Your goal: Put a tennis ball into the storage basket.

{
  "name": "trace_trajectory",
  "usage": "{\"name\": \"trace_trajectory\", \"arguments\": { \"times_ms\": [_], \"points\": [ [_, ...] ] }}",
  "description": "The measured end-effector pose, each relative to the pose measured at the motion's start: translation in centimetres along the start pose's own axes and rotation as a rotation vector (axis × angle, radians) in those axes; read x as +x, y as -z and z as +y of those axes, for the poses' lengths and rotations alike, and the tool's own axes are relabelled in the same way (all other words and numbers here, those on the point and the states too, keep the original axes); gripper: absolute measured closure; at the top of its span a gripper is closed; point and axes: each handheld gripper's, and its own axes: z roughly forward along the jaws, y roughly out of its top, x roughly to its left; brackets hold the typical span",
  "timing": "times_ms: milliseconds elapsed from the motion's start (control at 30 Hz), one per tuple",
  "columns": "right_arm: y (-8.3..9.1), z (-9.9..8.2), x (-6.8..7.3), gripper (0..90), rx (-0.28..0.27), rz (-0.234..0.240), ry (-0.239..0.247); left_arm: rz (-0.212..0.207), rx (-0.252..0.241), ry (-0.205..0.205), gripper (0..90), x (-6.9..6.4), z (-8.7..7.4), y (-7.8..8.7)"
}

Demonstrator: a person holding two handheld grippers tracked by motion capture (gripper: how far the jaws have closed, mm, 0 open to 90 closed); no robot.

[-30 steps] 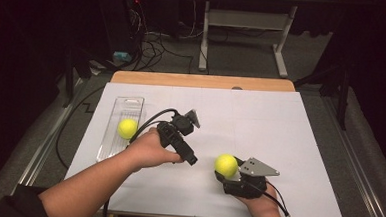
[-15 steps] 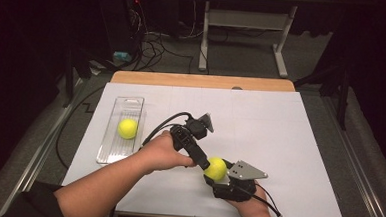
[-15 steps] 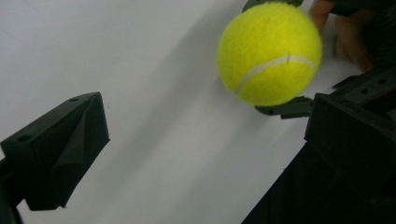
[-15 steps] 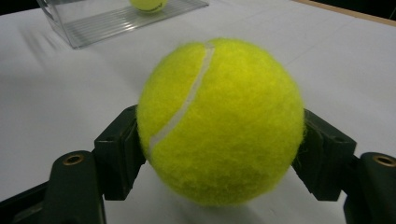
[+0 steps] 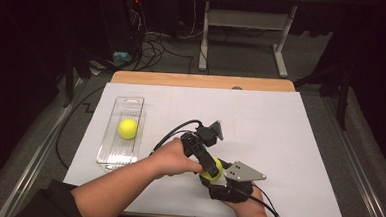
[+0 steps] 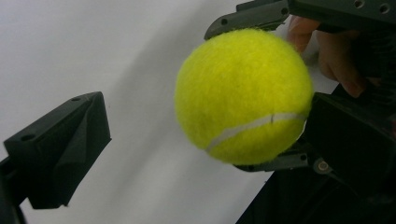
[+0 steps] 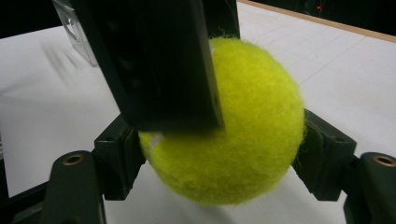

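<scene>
A yellow tennis ball [image 5: 214, 172] is held just above the white table sheet near the front edge, with my right gripper [image 5: 217, 180] shut on it; in the right gripper view its two jaws press the ball [image 7: 243, 140] from both sides. My left gripper [image 5: 209, 165] reaches in from the left, open, with its jaws on either side of the same ball [image 6: 243, 93]. In the left gripper view one jaw stands well clear of the ball; whether the other touches it I cannot tell. A second tennis ball [image 5: 128, 128] lies in a clear plastic tray [image 5: 109, 154] at the left.
The white sheet [image 5: 290, 133] covers a wooden table. Cables trail from both grippers. Beyond the far edge are a dark floor, tangled cables and a metal stand.
My left gripper has moved right and down, away from the tray, and its jaws now straddle the ball in my right gripper. The right gripper has shifted slightly left, still holding the ball.
</scene>
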Motion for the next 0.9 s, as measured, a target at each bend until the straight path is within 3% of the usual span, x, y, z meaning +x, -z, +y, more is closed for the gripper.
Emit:
{"name": "trace_trajectory", "arguments": {
  "times_ms": [167, 433, 900],
  "points": [
    [0.04, 0.18, 0.17, 26.9, -0.011, 0.002, -0.006, -0.017, 0.022, -0.013, 8.7, -0.29, 0.22, -0.74],
    [0.09, 0.19, 0.06, 26.9, -0.006, -0.006, -0.007, -0.069, 0.004, -0.028, 23.3, -0.28, 0.24, -0.81],
    [-0.07, 0.20, 0.00, 25.8, -0.001, -0.013, 0.005, -0.039, 0.006, -0.021, 26.8, -0.61, 0.34, -0.84]
  ]
}}
